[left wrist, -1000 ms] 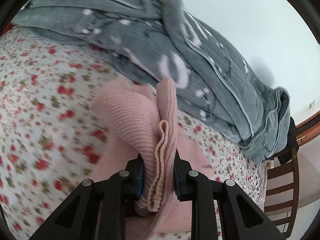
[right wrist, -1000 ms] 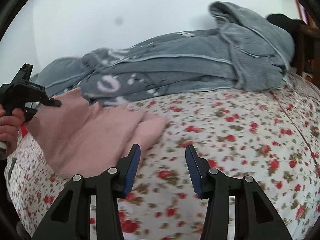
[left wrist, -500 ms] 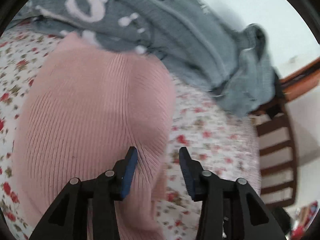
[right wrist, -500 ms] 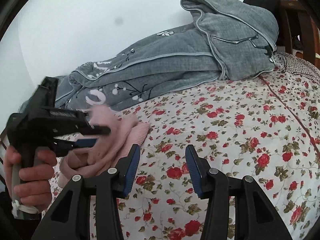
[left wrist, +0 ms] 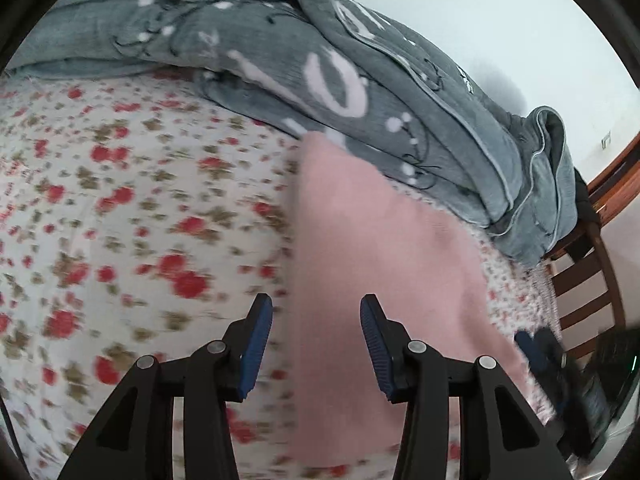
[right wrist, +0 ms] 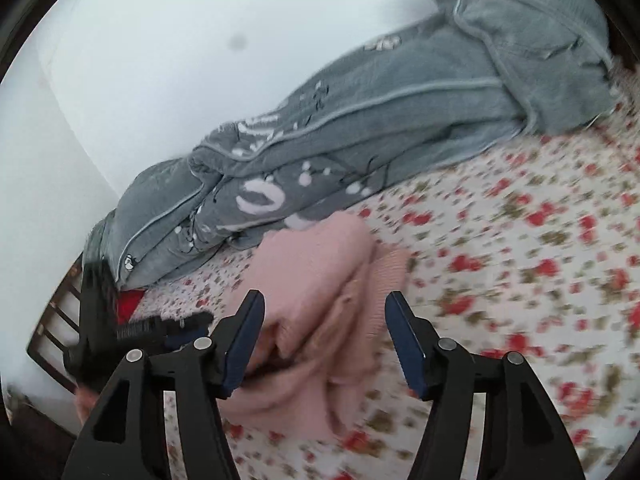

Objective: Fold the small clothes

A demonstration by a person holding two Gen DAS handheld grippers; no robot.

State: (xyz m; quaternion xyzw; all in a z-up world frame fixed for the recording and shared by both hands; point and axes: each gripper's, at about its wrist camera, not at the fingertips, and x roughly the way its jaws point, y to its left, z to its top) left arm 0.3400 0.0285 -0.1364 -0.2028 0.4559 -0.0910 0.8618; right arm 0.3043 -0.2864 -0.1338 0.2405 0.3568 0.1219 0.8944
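On the flowered bedsheet lies the pink knit garment, folded over, its far edge touching the heaped grey blanket. Over it hangs the left gripper, fingers spread, gripping nothing. From the other side the right gripper has jaws opening above the cloth, pads clear. Beyond stands a wooden chair.
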